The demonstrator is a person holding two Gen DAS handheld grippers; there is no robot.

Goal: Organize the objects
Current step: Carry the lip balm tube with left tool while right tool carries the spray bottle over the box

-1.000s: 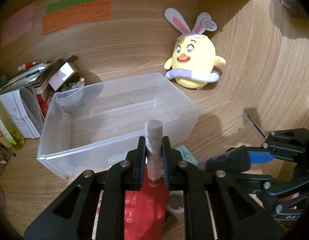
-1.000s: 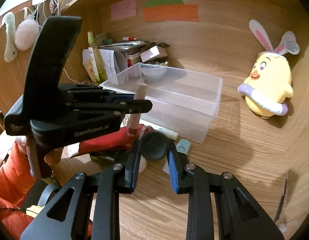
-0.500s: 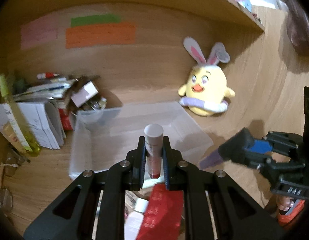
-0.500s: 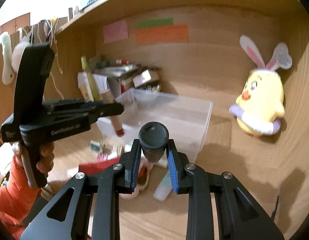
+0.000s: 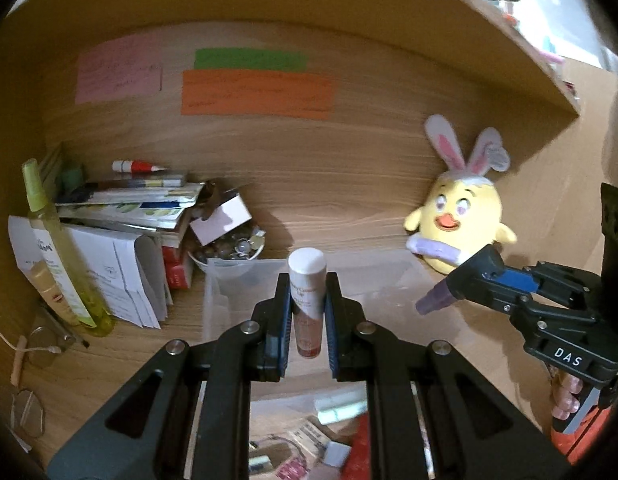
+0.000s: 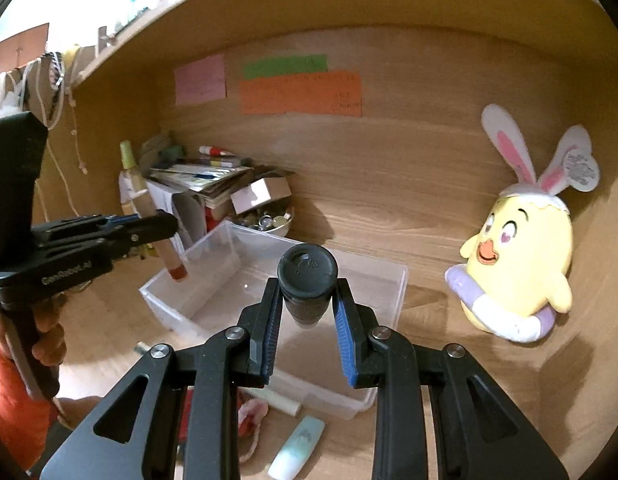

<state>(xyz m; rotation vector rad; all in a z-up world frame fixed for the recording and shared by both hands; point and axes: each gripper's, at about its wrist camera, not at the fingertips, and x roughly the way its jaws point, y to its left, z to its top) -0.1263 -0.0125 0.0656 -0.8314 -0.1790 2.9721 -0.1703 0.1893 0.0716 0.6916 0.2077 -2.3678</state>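
Left wrist view: the left gripper (image 5: 307, 312) is clamped on a white-capped cosmetic tube (image 5: 307, 300), held above the clear plastic bin (image 5: 229, 280).

Right wrist view: the right gripper (image 6: 307, 312) pinches a black-capped bottle (image 6: 307, 280) over the same bin (apparently empty). Both items are mid-carry; next comes lowering and releasing them inside.

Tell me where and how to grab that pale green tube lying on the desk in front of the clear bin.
Grip the pale green tube across its narrow middle, coming down from above. It lies flat on the desk, apart from the clear bin, with its long sides bare, so fingers can straddle it. Both grippers are full now, so one would probably have to unload first.
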